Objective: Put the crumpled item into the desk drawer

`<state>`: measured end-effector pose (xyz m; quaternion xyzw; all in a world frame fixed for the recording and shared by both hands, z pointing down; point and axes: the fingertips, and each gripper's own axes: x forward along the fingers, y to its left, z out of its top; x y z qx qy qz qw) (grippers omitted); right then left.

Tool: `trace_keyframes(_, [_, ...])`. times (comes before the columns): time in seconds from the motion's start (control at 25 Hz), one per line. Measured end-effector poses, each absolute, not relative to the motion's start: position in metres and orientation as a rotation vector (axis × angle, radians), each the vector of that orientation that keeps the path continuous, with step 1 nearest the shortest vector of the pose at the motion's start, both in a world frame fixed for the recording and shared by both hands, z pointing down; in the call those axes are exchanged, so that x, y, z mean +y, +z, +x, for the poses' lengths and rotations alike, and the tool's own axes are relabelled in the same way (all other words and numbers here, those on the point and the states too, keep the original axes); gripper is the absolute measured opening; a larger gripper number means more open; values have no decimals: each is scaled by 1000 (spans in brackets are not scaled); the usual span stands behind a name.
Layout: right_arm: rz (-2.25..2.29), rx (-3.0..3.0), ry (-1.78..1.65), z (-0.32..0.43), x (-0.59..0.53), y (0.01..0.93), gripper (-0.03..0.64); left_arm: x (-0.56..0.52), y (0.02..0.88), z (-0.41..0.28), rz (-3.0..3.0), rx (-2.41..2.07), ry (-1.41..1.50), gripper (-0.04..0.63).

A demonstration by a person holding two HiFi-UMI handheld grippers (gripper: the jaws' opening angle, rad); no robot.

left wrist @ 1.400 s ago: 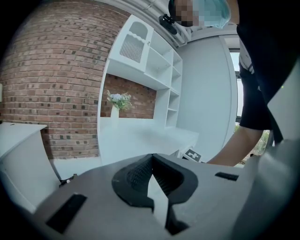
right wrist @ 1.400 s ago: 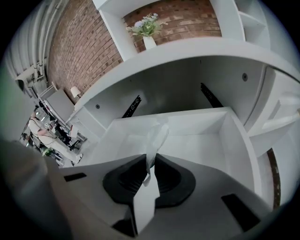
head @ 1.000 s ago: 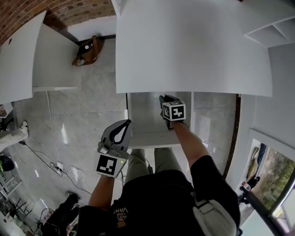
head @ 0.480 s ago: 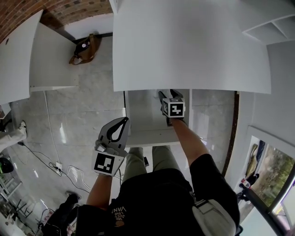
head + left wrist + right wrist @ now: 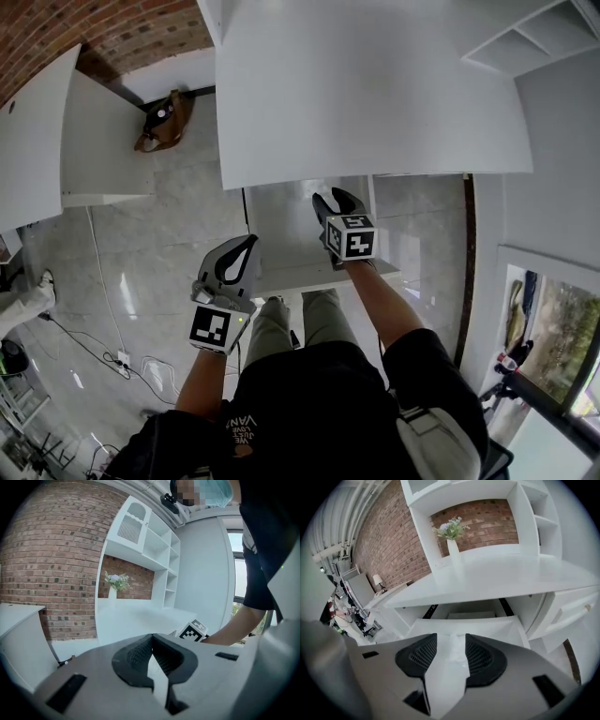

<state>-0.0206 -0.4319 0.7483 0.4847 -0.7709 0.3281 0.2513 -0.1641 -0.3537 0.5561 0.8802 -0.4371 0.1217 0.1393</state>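
White desk [image 5: 375,94], head view: open drawer [image 5: 281,239] beneath it; right gripper [image 5: 335,202] over the drawer, left gripper [image 5: 247,247] aside above the floor.

Left gripper view: jaws pressed together, nothing between them.

Right gripper view: jaws spread, crumpled item [image 5: 457,645] between them, apparently lying loose in the drawer.

Step judged: item lies where the task wants it. Next move needs a straight lift that does not drag it.
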Motion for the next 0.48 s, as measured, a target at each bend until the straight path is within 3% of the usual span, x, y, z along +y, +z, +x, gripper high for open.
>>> trace_keyframes(0.48, [1499, -2242, 673, -14, -387, 622, 9, -314, 523, -167, 2640, -1177, 344, 6])
